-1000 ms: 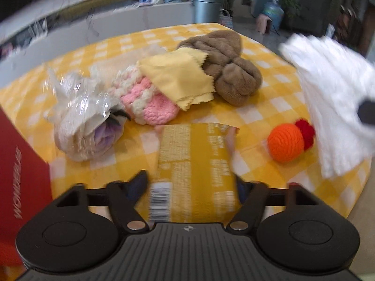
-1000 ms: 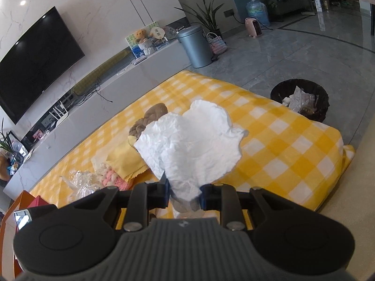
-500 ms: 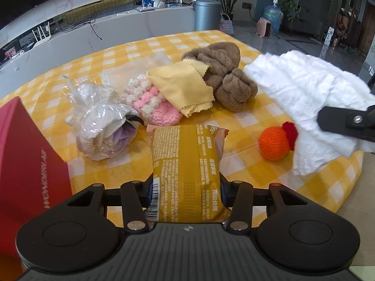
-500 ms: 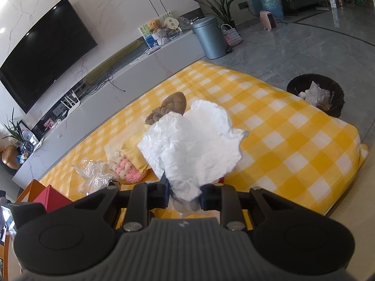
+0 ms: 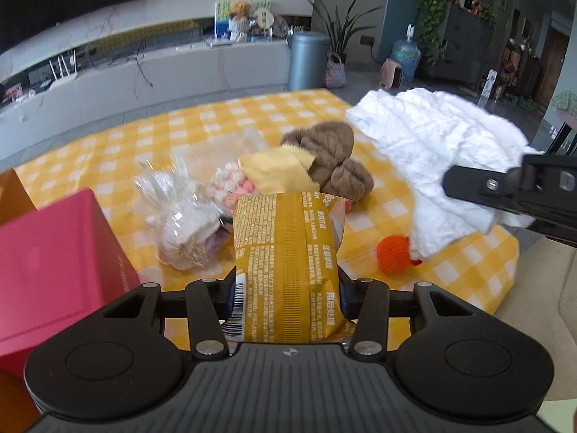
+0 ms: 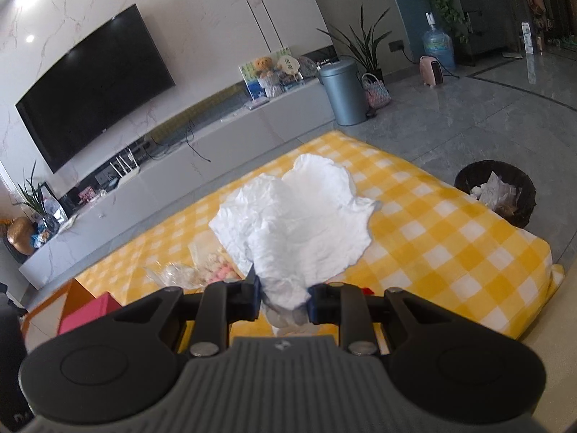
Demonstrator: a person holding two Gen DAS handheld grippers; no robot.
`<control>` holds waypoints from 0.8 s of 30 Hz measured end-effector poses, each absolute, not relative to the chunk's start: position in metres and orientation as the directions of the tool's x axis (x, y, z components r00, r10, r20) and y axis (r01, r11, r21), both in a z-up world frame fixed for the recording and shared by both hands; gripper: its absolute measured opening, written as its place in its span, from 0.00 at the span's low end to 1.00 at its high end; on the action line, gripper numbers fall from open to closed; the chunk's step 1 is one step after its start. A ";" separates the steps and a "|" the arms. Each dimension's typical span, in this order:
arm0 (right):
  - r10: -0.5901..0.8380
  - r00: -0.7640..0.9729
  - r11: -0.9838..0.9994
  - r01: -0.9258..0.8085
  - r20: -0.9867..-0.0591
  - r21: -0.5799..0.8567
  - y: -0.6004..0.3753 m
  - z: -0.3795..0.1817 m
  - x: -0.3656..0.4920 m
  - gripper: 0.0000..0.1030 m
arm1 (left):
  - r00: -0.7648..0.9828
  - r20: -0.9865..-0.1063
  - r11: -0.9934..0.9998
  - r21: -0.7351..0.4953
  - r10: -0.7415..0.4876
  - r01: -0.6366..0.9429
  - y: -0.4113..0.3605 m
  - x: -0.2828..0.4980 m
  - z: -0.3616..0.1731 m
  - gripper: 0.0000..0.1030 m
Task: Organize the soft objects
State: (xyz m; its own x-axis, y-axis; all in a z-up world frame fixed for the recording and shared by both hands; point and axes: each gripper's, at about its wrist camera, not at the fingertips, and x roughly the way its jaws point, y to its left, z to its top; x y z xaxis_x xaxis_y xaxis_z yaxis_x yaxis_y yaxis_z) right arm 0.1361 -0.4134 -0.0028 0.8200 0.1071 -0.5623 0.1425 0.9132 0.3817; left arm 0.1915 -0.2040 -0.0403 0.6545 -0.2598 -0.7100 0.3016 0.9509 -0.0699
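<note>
My left gripper [image 5: 286, 294] is shut on a yellow snack packet [image 5: 286, 252], held up above the yellow checked tablecloth [image 5: 144, 144]. My right gripper [image 6: 283, 297] is shut on a crumpled white cloth [image 6: 299, 216], which hangs in the air; the same white cloth [image 5: 432, 151] and a finger of the right gripper [image 5: 505, 187] show at the right of the left wrist view. On the table lie a brown plush bundle [image 5: 335, 158], a yellow cloth [image 5: 277, 173], a pink-and-white knitted piece [image 5: 230, 184], a plastic-wrapped soft item [image 5: 184, 220] and an orange knitted ball [image 5: 393, 252].
A red box [image 5: 54, 263] stands at the table's left edge, with an orange box [image 5: 14, 195] behind it. A black waste basket [image 6: 496, 191] sits on the floor right of the table. A low TV cabinet [image 6: 180, 151] runs along the far wall.
My left gripper closed on the packet and lifted it off the table. The right gripper rose a little with the white cloth, and more of the room shows in both views.
</note>
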 end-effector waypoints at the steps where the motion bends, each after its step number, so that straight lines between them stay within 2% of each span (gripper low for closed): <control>1: 0.110 0.830 0.911 0.136 -0.547 0.390 -0.411 0.002 0.135 0.21 | 0.662 -0.702 0.951 -0.070 -0.262 0.302 -0.201 0.189 -0.035 0.52; 7: 0.162 0.878 0.911 0.042 -0.450 0.410 -0.391 0.031 0.121 0.21 | 0.712 -0.644 0.948 -0.065 -0.279 0.312 -0.180 0.171 0.005 0.52; 11: 0.265 0.895 0.896 -0.092 -0.359 0.433 -0.377 0.054 0.104 0.21 | 0.749 -0.612 0.958 -0.051 -0.252 0.281 -0.152 0.152 0.027 0.52; 15: 0.347 0.900 0.876 -0.210 -0.265 0.435 -0.357 0.076 0.088 0.22 | 0.794 -0.574 0.975 -0.040 -0.200 0.216 -0.113 0.134 0.050 0.52; 16: 0.366 0.897 0.868 -0.234 -0.247 0.438 -0.352 0.080 0.085 0.24 | 0.811 -0.557 0.980 -0.032 -0.181 0.196 -0.103 0.129 0.056 0.52; 20: 0.429 0.881 0.848 -0.319 -0.196 0.423 -0.326 0.093 0.077 0.25 | 0.851 -0.510 0.992 -0.038 -0.124 0.121 -0.059 0.110 0.072 0.52; 24: 0.476 0.860 0.837 -0.377 -0.186 0.397 -0.290 0.100 0.075 0.14 | 0.872 -0.484 0.996 -0.072 -0.081 0.053 -0.021 0.096 0.074 0.52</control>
